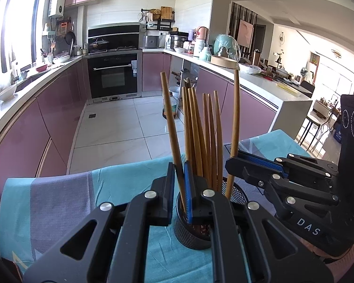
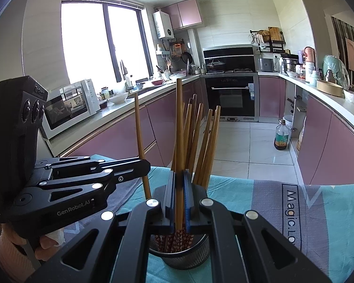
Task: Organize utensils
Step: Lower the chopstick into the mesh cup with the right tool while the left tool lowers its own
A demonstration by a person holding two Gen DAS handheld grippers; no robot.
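Two grippers over a black mesh holder [image 1: 191,224] standing upright on a surface draped in a teal and grey cloth [image 1: 59,200]. Left gripper [image 1: 178,181] clamped on one wooden chopstick [image 1: 170,118], lower end dipping inside the holder's rim, shaft leaning left of the bunch. Right gripper [image 2: 179,193] pinched tight on another chopstick [image 2: 179,129], held nearly upright above the holder, tip down among the patterned ends. Bundle of chopsticks [image 1: 200,129] already in the holder, fanned outward. Beyond, a kitchen with pink cabinets [image 2: 129,129], an oven [image 2: 231,96], and a bottle [image 2: 281,136] on the tiled floor.
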